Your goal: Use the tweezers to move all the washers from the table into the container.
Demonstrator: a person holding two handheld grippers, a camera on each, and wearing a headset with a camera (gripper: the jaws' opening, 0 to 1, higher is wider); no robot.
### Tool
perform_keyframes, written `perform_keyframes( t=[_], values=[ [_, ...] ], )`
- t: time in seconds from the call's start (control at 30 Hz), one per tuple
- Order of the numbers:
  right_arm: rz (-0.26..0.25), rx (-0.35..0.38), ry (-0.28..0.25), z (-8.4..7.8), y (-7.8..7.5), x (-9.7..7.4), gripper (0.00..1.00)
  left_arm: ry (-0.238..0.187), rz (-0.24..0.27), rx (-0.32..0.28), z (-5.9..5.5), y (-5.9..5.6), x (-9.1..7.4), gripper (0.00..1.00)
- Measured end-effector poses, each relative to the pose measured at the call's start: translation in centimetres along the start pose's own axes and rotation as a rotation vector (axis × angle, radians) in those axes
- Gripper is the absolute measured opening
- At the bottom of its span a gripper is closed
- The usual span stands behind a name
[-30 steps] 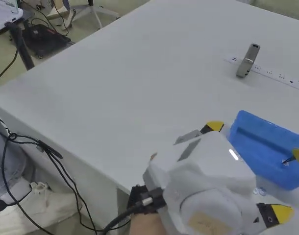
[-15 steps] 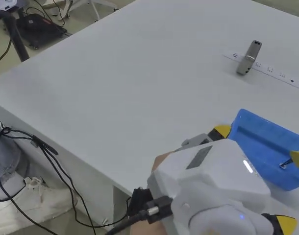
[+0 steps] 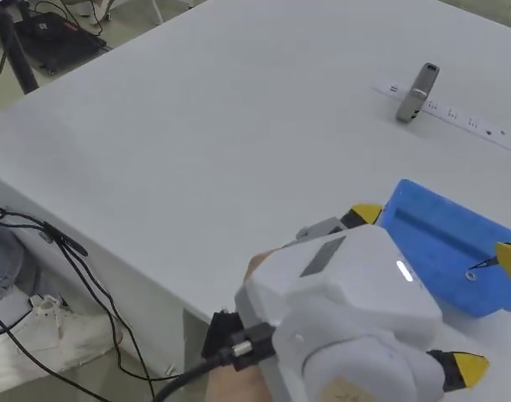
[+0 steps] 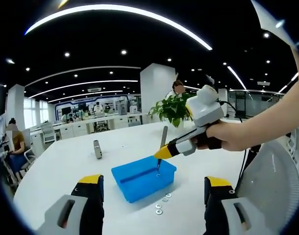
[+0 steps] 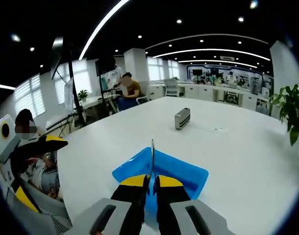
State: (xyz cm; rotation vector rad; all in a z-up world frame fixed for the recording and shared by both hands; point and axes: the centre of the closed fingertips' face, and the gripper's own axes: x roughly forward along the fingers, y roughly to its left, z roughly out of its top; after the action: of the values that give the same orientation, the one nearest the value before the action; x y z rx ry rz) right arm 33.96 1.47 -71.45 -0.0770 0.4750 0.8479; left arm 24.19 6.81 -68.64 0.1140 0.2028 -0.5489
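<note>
- Washers lie loose on the white tabletop, just beside the blue container, at its 5 o'clock in the left gripper view.
- Right gripper is pinched narrow on the tweezers, whose tip points down over the container's interior.
- Left gripper has its jaws spread wide and holds nothing; it sits at the container's 8 o'clock in the head view.
- Silver block stands well apart, at the container's 12 o'clock.

Smooth blue plastic container, matt white table, shiny metal washers.
</note>
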Motion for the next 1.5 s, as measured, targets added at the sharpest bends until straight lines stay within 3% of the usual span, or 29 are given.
perform_keyframes(
  t=[0.1, 0.2, 0.43, 0.67, 0.93, 1.3, 1.4, 1.5],
  values=[
    [0.028, -0.013, 0.009, -0.4, 1.3, -0.4, 0.03, 0.003, -0.001, 0.001, -0.1, 0.0, 0.0, 0.85],
    [0.045, -0.029, 0.047, -1.9, 1.9, -0.4, 0.03, 0.006, -0.003, 0.008, -0.1, -0.1, 0.0, 0.85],
    [0.069, 0.015, 0.111, -5.4, 1.7, 0.6, 0.04, 0.015, -0.002, 0.009, -0.3, -0.1, 0.0, 0.84],
    [0.073, -0.004, 0.152, -7.0, 1.8, 1.1, 0.04, 0.017, -0.01, 0.001, -0.3, -0.2, 0.1, 0.84],
    [0.072, -0.007, 0.156, -7.2, 1.7, 1.2, 0.04, 0.014, -0.015, -0.007, -0.3, -0.3, 0.0, 0.83],
    [0.087, -0.158, 0.187, -7.5, 2.5, 1.2, 0.03, 0.026, -0.017, -0.004, -0.5, -0.3, 0.0, 0.82],
    [0.079, -0.139, 0.187, -7.4, 2.2, 1.2, 0.03, 0.03, -0.018, 0.0, -0.6, -0.3, 0.0, 0.82],
    [0.084, -0.083, 0.145, -6.3, 2.2, 1.1, 0.03, 0.031, -0.022, 0.0, -0.6, -0.4, 0.1, 0.81]
  ],
)
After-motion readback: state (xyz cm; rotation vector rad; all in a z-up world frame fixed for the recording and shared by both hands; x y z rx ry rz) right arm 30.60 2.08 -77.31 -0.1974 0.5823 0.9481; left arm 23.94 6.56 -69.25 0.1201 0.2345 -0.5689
